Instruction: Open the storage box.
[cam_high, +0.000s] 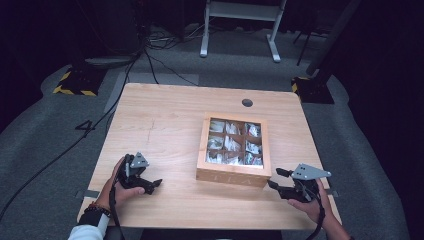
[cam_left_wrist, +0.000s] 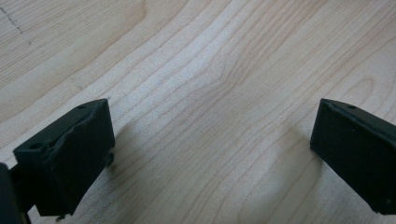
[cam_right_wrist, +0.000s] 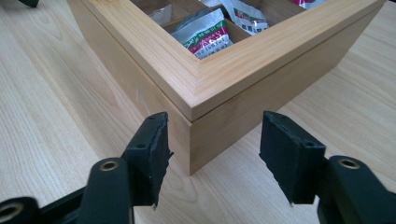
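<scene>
A shallow wooden box (cam_high: 233, 175) sits right of the table's middle. Through its framed lid I see a grid of compartments holding foil sachets (cam_high: 235, 142). My right gripper (cam_high: 274, 178) lies low at the box's near right corner, held by a hand. In the right gripper view that corner of the box (cam_right_wrist: 224, 79) stands in the gap of the right gripper (cam_right_wrist: 215, 154); the jaws are open and neither pad touches the wood. A sachet (cam_right_wrist: 205, 35) shows under the lid. My left gripper (cam_high: 155, 186) rests near the table's front left, open, and the left gripper (cam_left_wrist: 210, 149) has bare wood between its jaws.
The wooden table (cam_high: 165, 125) has a cable hole (cam_high: 247, 102) near its far edge. Cables (cam_high: 150, 65) and a white desk frame (cam_high: 240, 25) stand on the grey floor behind. A yellow-black striped foot (cam_high: 75, 85) sits at the back left.
</scene>
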